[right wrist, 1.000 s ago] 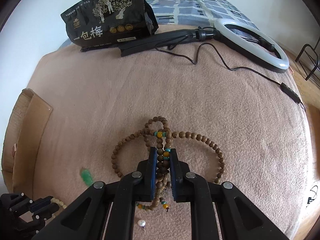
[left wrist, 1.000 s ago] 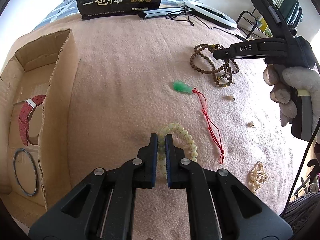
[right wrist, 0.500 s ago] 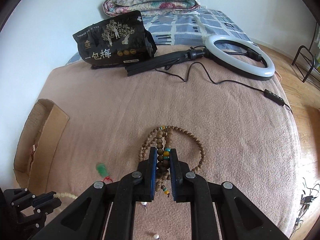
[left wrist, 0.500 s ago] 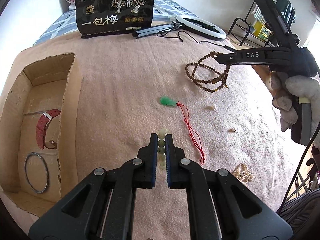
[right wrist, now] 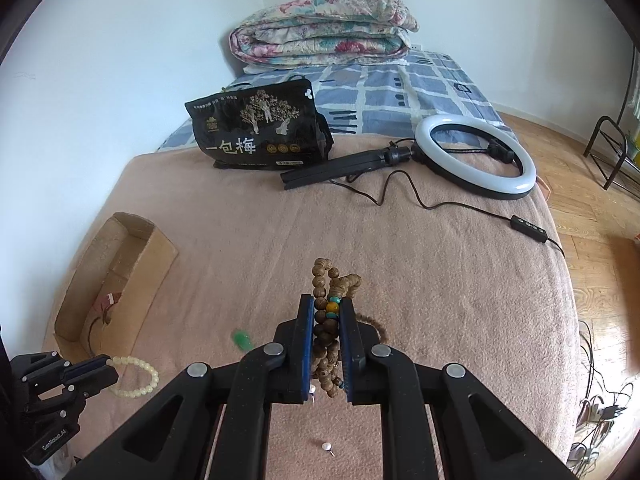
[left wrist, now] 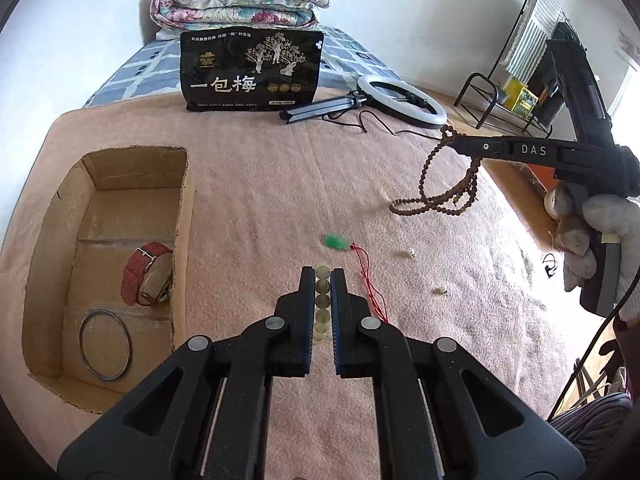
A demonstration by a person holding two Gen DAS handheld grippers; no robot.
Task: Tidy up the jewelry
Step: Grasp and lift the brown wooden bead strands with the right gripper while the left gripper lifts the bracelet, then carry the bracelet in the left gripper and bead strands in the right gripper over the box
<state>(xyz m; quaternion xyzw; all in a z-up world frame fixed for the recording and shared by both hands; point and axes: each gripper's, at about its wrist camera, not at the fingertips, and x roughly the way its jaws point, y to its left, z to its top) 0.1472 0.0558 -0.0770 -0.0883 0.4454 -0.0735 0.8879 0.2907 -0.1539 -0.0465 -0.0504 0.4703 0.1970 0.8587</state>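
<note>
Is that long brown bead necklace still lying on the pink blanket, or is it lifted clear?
Cannot tell. In the left wrist view the brown bead necklace hangs from the right gripper, its lowest loops level with the blanket; neither contact nor gap shows plainly.

White walls [right wrist: 120, 60], daylight all over. Bed with pinkish fleece blanket [left wrist: 300, 184], blue checked sheet [right wrist: 400, 96] behind it, folded floral quilt [right wrist: 324, 32] by corner. Wood parquet floor [right wrist: 592, 216] on right, black metal rack [left wrist: 500, 96] against wall.
</note>
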